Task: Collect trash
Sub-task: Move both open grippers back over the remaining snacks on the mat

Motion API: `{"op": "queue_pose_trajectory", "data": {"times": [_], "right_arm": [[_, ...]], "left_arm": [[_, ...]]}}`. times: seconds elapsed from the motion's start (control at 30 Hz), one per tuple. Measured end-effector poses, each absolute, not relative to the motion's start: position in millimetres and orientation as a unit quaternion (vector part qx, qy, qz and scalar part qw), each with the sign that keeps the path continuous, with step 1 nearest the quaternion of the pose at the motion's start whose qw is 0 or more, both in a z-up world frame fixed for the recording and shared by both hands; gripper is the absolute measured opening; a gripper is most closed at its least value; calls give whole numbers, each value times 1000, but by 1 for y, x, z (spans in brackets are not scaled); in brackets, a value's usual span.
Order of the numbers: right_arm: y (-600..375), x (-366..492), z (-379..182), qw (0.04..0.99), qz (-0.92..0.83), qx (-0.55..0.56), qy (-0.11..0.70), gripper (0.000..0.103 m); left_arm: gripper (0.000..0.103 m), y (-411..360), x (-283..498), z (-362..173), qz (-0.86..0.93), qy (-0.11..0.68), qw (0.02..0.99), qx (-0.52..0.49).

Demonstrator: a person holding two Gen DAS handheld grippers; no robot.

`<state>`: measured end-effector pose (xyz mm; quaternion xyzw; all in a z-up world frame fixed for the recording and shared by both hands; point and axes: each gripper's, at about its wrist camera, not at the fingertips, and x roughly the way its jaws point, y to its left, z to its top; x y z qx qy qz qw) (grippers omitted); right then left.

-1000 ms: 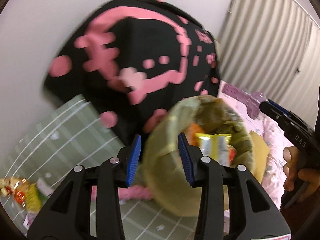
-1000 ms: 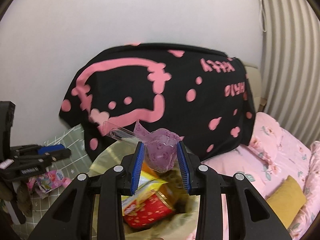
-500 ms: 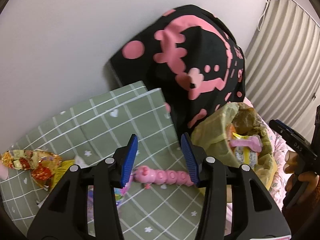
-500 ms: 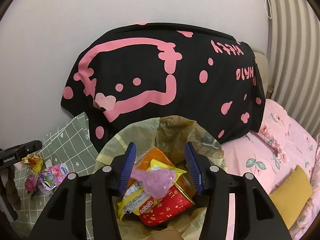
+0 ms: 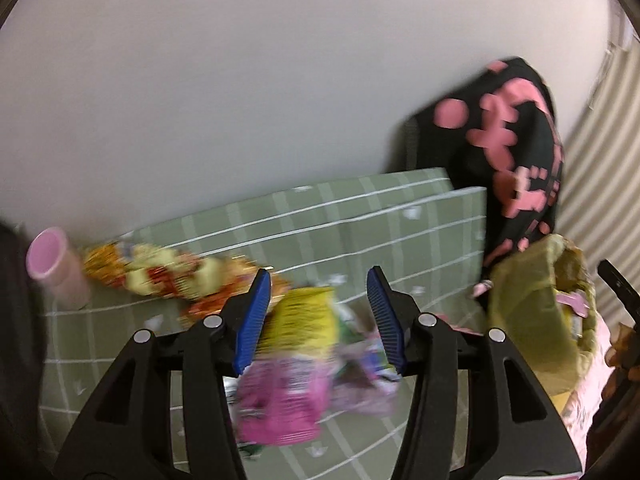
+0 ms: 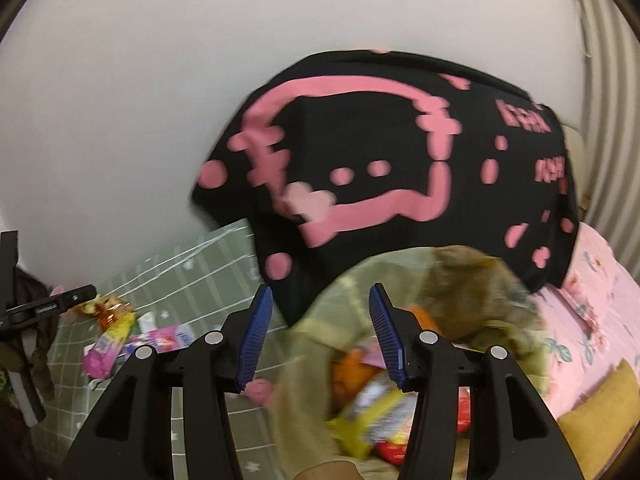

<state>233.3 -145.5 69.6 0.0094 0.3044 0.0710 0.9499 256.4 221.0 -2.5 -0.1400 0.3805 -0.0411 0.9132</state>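
My left gripper (image 5: 318, 314) is open and empty, just above a pile of wrappers on the green checked mat (image 5: 360, 216): a yellow packet (image 5: 308, 324), a pink packet (image 5: 284, 408) and a red-yellow crinkled wrapper (image 5: 168, 276). The yellow-green trash bag (image 5: 532, 312) stands at the right. My right gripper (image 6: 318, 330) is open and empty over the trash bag (image 6: 400, 292), which holds yellow, red and orange packets (image 6: 372, 408). The wrapper pile (image 6: 120, 336) lies to its left.
A pink cup (image 5: 60, 268) stands at the mat's left edge. A black cloth with pink print (image 6: 400, 168) drapes behind the bag against the white wall. A pink floral bedsheet (image 6: 592, 300) and a yellow cushion (image 6: 600, 412) are at the right.
My left gripper swung left from the bag to the wrapper pile. My right gripper released the pink wrapper into the bag and shifted slightly left, now open and empty.
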Motion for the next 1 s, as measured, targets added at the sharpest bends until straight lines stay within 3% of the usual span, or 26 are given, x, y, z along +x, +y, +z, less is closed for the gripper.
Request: {"op": "queue_pose_trajectory", "data": {"times": [0.4,0.8,0.9,1.0], "right_arm": [[-61,252,38,931,150,-24,333,47],[-34,283,4,913,149,-34,377,47],[-23,290,-2,908,151,-37,390,47],[-10,294,-6,905,157,-48,393,47]], "left_arm": [[50,315,235,-45,45,385,886,-254],[51,334,288,-81,137,428,843,-294],[39,339,292,-85,147,436,838,-293],[20,345,294,-89,141,444,832,-300]]}}
